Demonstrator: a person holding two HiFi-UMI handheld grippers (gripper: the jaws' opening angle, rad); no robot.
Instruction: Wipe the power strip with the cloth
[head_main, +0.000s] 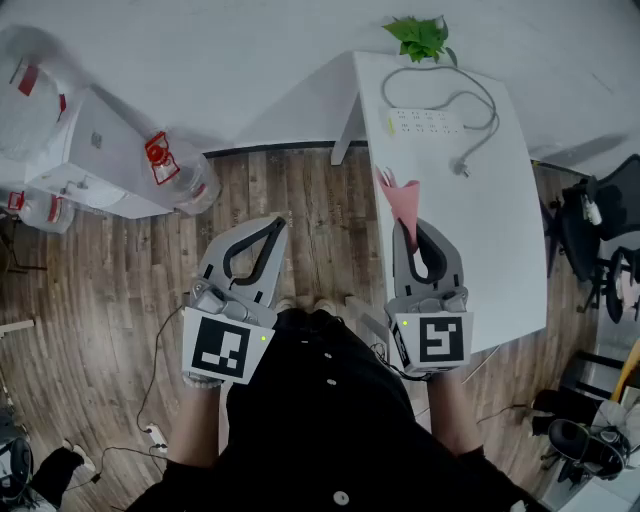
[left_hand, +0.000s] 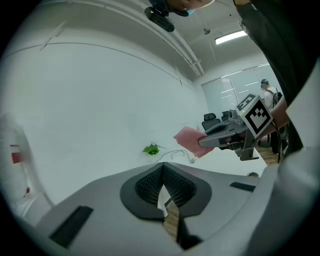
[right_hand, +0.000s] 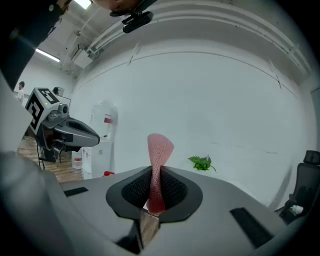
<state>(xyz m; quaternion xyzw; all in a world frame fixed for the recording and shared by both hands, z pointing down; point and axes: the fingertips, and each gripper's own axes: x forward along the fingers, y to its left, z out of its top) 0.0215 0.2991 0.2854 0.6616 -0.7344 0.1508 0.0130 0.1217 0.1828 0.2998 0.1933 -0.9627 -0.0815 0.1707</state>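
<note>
white table (head_main: 500, 230) bears power strip (head_main: 426, 122), right gripper (head_main: 414, 232) pinches cloth (head_main: 400, 198).

A white surface (head_main: 500, 230) lies beneath and ahead of the right tongs (head_main: 411, 226), with a green plant (head_main: 422, 37) at its far end, well ahead of them. Beyond the left tongs (head_main: 277, 222), to their left across the wooden floor (head_main: 310, 195), stand a white cabinet (head_main: 105, 160) and clear water jugs (head_main: 188, 176). Right of the right tongs sit black office chairs (head_main: 590, 235).

The pink mesh cloth (head_main: 400, 198) stands upright, pinched in the right gripper (head_main: 412, 232), its free end flaring. The white rectangular plastic power strip (head_main: 427, 122) lies flat near the far end of the white table (head_main: 500, 250), its white cord (head_main: 484, 96) looped around it, well apart from the cloth.
</note>
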